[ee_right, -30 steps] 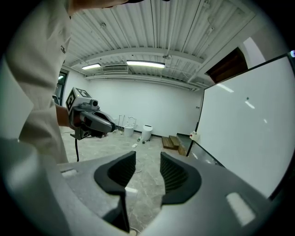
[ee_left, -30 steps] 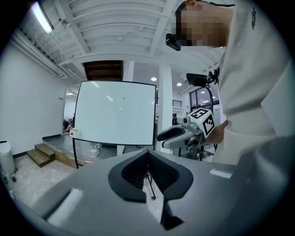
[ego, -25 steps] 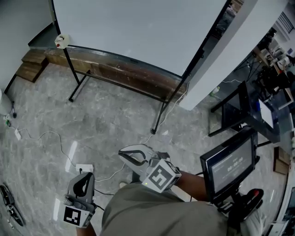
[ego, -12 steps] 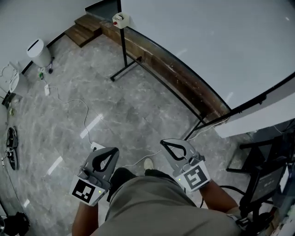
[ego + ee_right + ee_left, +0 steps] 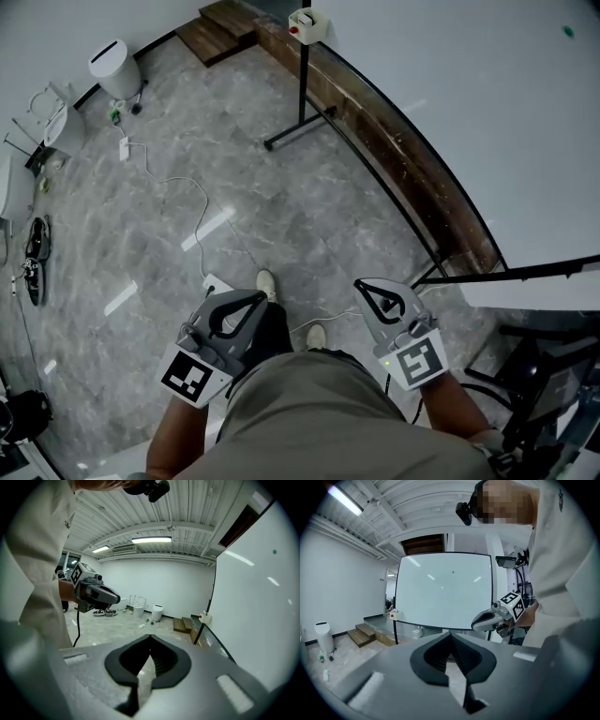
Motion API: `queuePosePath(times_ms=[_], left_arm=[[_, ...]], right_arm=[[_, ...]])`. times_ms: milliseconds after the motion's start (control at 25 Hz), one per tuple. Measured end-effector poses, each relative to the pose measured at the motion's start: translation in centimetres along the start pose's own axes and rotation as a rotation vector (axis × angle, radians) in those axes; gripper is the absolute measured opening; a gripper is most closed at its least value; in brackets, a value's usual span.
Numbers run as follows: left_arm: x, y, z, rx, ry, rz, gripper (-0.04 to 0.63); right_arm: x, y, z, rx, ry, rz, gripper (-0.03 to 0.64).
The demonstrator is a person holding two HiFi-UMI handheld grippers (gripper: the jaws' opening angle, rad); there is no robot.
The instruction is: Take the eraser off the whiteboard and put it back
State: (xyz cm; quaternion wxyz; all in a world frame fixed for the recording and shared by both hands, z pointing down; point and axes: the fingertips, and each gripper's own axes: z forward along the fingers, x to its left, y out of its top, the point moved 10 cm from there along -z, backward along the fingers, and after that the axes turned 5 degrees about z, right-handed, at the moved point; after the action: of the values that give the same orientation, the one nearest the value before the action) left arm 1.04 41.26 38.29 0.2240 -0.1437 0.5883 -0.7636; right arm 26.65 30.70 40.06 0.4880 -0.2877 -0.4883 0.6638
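**Entry: approach to the whiteboard, eraser not yet lifted.**

- Step in hand: the person is walking along the whiteboard, which is running down the right of the head view. Nothing is being carried.
- Eraser: probably the small white block with a red spot, though it is too small to be sure. It is sitting at the board's far lower corner, by the stand post, well apart from both tools.
- Left gripper: it is pointing forward with its jaws pressed together on nothing.
- Right gripper: it is likewise pressed together and empty, level with the left.
- Next move, as judged: the walk is needing to carry on to the far corner. One gripper then has to spread its jaws before it can pinch the block, since neither can take it as they stand.
- Change from the earlier frames: the board was lying across the top of the head view, with the eraser at upper left. The view has since swung, the eraser is now showing at top centre, and both grippers are riding further forward over the floor.
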Motion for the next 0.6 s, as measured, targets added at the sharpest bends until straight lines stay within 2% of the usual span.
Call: queuePosePath(times_ms=[120,360,600], left_arm=[[4.6,0.3,1.5,-0.022,-0.018,-0.009,0.006],[13.4,0.8,2.1,-0.084,-0.090,0.008,0.006],[21.2,0.5,2.2,-0.110,-0.147,0.057,0.006]], right_arm=[[-1.8,1.8,3.7,0.021,-0.019,0.007,0.002],[-2.6,7.1,11.1,0.017,-0.060,-0.017,0.002],[-2.4,10.7,18.3,0.019,-0.068,-0.033,0.002]])
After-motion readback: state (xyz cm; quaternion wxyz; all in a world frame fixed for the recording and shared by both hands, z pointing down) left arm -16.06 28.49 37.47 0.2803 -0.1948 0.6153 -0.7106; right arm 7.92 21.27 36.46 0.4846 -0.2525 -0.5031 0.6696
